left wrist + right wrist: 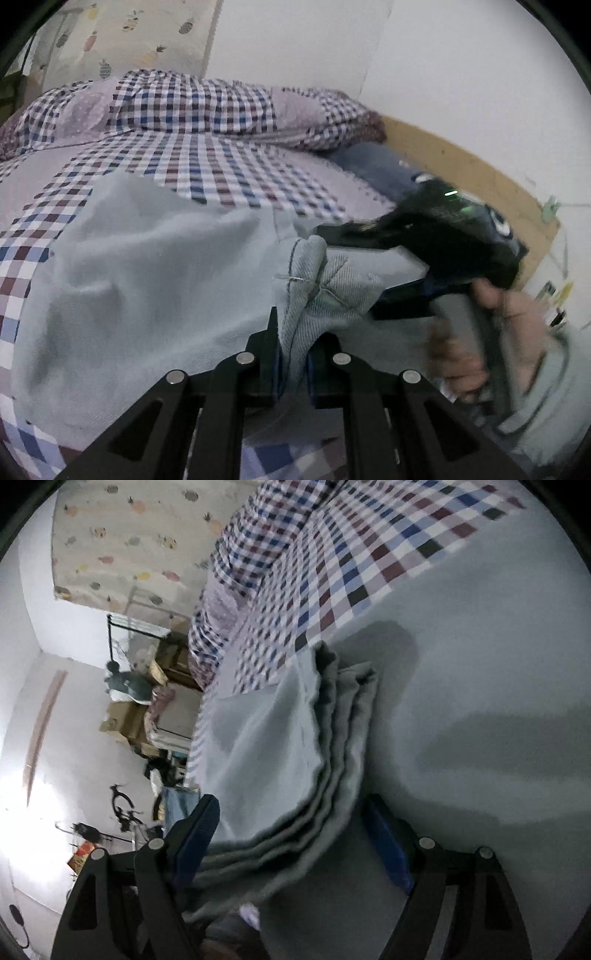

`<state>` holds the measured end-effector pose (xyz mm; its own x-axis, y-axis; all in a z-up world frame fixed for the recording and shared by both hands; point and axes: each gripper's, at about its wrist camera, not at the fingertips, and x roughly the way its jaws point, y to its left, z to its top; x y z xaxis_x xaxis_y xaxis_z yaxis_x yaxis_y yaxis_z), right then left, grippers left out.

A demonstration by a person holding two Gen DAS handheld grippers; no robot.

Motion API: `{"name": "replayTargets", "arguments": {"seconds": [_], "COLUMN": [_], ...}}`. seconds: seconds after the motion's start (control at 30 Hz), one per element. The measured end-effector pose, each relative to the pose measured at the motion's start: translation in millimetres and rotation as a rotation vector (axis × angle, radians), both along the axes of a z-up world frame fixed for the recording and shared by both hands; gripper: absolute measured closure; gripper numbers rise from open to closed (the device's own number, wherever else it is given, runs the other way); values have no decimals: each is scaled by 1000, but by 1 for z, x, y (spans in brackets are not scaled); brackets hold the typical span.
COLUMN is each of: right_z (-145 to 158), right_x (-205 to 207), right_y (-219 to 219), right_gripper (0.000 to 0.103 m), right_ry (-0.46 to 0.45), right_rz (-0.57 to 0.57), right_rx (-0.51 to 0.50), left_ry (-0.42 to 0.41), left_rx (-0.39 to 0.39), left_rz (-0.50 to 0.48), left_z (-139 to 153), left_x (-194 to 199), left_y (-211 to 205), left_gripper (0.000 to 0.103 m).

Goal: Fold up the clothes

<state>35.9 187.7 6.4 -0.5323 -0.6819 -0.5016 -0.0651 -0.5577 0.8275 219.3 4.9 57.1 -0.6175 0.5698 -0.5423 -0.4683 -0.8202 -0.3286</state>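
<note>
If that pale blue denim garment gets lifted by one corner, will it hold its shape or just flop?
Probably flop: the denim garment bunches where the left claw pinches it. Its stacked layers sag between the open right claw's fingers. Likely rather heavy, given those thick folds.

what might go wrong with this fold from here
The left gripper pinches only a small bunch of the pale denim garment, so it may slip out. The right gripper is open around the stacked folded edges; closing could catch only some layers. The right hand is blurred, so aim may be off.
</note>
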Motion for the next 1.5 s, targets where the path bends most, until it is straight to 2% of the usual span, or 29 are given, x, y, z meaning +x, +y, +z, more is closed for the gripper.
{"name": "replayTargets", "arguments": {"seconds": [0.13, 0.2, 0.23, 0.27, 0.3, 0.33, 0.37, 0.43, 0.5, 0.53, 0.57, 0.6, 0.67, 0.73, 0.87, 0.97, 1.07, 1.1, 1.17, 1.3, 1.4, 1.5], "right_z": [2, 4, 6, 8, 9, 10, 11, 11, 10, 10, 10, 10, 9, 8, 9, 9, 8, 6, 4, 8, 18, 25], "right_x": [-22, -31, -35, -39, -43, -46, -48, -48, -47, -47, -47, -47, -46, -43, -40, -39, -39, -38, -39, -39, -36, -33], "right_y": [-5, -9, -13, -17, -21, -23, -24, -23, -21, -20, -20, -20, -20, -20, -21, -21, -20, -19, -18, -16, -8, 2], "right_gripper": [20, 28, 48, 77, 89, 90, 91, 91, 91, 91, 91, 91, 91, 91, 89, 89, 89, 89, 89, 90, 91, 91], "right_ry": [1, 2, 5, 5, 4, 6, 10, 18, 26, 30, 34, 37, 37, 34, 34, 35, 34, 31, 27, 43, 82, 102], "right_rz": [45, 77, 97, 121, 148, 170, 184, 189, 195, 197, 200, 204, 212, 216, 215, 213, 211, 211, 210, 210, 197, 168], "right_rx": [28, 63, 101, 150, 210, 257, 284, 276, 268, 263, 259, 258, 262, 264, 261, 263, 255, 252, 249, 252, 207, 198], "left_ry": [22, 16, 11, 7, 3, -3, -7, -9, -6, -6, 6, 23, 74, 102, 121, 183, 220, 225, 203, 162, 139, 156], "left_rx": [-2, -54, -84, -114, -143, -165, -175, -189, -205, -217, -235, -255, -331, -367, -304, -291, -303, -316, -318, -243, -177, -143], "left_rz": [-15, -31, -40, -48, -57, -66, -71, -86, -117, -134, -154, -177, -196, -203, -163, -127, -129, -141, -170, -169, -157, -168], "left_z": [0, -6, -9, -12, -16, -19, -21, -22, -22, -23, -25, -26, -30, -33, -28, -21, -19, -21, -23, -18, -9, -7], "left_x": [-4, -4, -4, -4, -4, -5, -5, -5, -2, 2, 5, 8, 16, 20, 20, 22, 27, 27, 25, 18, 12, 3], "left_y": [9, 19, 24, 29, 35, 40, 43, 48, 52, 51, 55, 60, 70, 73, 62, 60, 63, 66, 68, 63, 59, 67], "left_gripper": [93, 93, 93, 93, 93, 93, 92, 87, 64, 58, 45, 38, 36, 36, 36, 36, 55, 56, 64, 71, 73, 73]}}
